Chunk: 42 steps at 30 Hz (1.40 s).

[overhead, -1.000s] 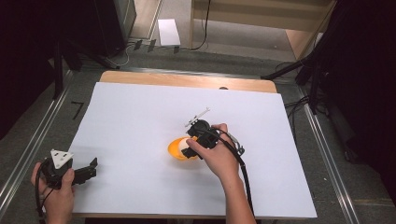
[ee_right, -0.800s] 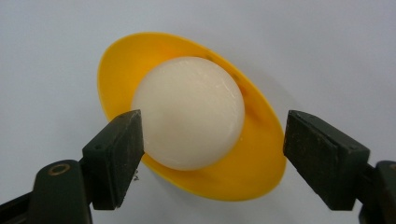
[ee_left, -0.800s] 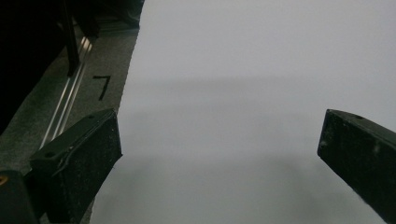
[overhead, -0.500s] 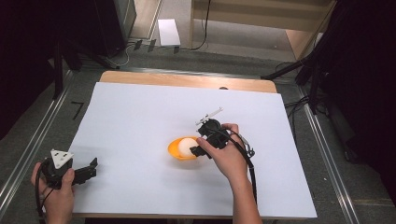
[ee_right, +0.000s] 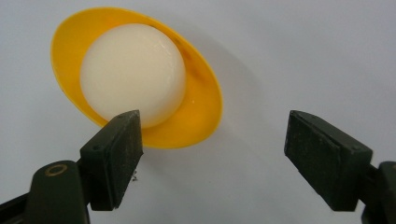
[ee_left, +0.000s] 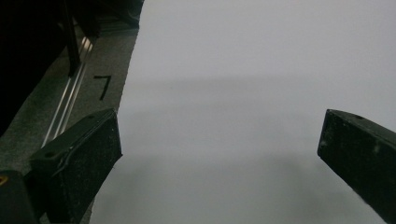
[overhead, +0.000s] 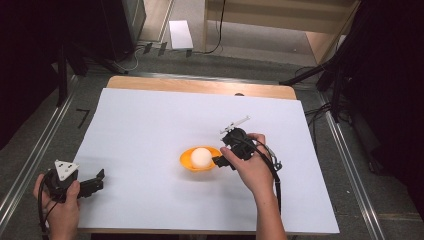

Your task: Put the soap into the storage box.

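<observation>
**Right jaws stand open beside the yellow bowl**

The right gripper [ee_right: 212,158] has its jaws apart with nothing between them; they have just been opening. In the right gripper view, one jaw overlaps the near rim of the yellow bowl [ee_right: 201,116], while the other stands over bare white sheet, well to the side. Whether the first jaw touches the rim cannot be told. From the high view, this gripper [overhead: 220,161] sits just beside the bowl's right edge, held by the person's right hand [overhead: 252,167], with its cable trailing back along the forearm.

The bowl [overhead: 187,161] rests on the white sheet [overhead: 150,125] near the middle of the counter [overhead: 200,86], and a white ball [overhead: 201,157] lies inside it (glossy and filling most of the hollow, as the right gripper view shows [ee_right: 133,74]).

The left gripper [overhead: 99,179] is held low at the near left corner of the sheet, well apart from the bowl. Its jaws are wide open and empty, and the left gripper view looks between them over plain sheet and the grey floor [ee_left: 88,93] beside it.
</observation>
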Motion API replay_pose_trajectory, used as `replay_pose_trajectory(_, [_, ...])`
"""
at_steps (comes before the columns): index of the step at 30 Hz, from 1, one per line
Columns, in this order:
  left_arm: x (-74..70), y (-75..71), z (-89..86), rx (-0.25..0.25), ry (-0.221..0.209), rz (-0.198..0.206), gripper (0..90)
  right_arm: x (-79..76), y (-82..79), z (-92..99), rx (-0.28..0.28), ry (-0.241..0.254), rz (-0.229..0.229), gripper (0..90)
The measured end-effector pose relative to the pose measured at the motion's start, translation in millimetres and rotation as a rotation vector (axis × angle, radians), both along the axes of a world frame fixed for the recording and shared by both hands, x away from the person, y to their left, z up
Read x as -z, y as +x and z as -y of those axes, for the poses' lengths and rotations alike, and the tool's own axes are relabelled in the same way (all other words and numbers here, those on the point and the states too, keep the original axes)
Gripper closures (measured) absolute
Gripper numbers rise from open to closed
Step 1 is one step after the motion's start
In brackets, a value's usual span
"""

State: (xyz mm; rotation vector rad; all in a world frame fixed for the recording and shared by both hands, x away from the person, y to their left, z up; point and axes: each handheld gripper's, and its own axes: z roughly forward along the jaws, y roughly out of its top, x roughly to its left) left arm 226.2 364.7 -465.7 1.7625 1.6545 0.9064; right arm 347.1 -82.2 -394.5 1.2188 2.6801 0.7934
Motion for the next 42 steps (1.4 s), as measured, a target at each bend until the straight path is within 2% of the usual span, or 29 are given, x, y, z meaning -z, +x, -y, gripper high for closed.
replay_pose_trajectory(9, [-0.1, -0.1, 0.1, 0.001, 0.001, 0.0, 0.1, 5.8, -0.9, 10.1, 0.012, -0.017, -0.007, 20.1])
replay_pose_trajectory(30, [-0.1, -0.1, 0.4, 0.002, 0.004, -0.001, 0.2, 29.5, -6.3, 48.3, 0.09, -0.04, -0.033, 19.9])
replay_pose_trajectory(42, [0.0, -0.2, 0.6, 0.003, 0.005, 0.0, 0.2, 38.4, -11.9, 69.0, 0.13, -0.025, -0.021, 19.8])
